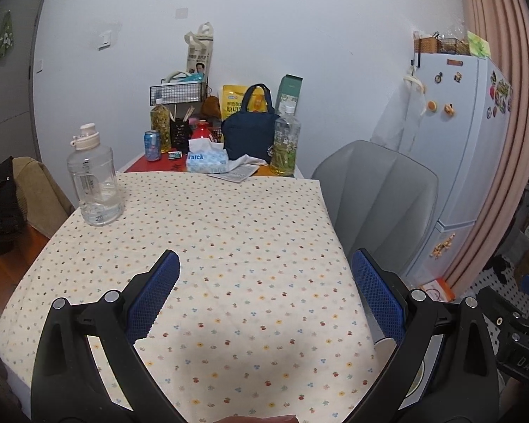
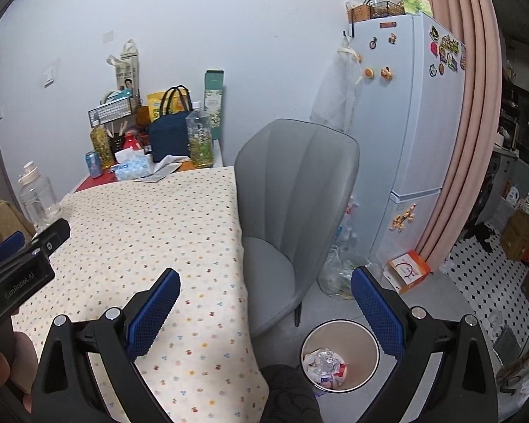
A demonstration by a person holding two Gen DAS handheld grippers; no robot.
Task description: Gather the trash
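L gripper point(image 1: 266, 282) & R gripper point(image 2: 264, 294): fingers wide, empty, over dotted cream tablecloth point(image 1: 229, 232). Crumpled wrappers point(image 2: 326, 366) inside round white bin point(image 2: 373, 363).

Table point(image 1: 229, 232) in front, cloth-covered. Water jug point(image 1: 93, 179) on its left edge. Clutter at far end against wall: can point(image 1: 152, 145) left, tissue pack point(image 1: 207, 160) centre, bag point(image 1: 251, 133) behind tissue pack, bottle point(image 1: 286, 142) right. Chair point(image 2: 296, 208) at table's right side, pushed close. Fridge point(image 2: 409, 112) behind chair, curtain point(image 2: 455, 112) right of fridge. Trash bin point(image 2: 340, 331) on floor before chair, trash point(image 2: 326, 365) inside. Box point(image 2: 409, 269) on floor by fridge base.
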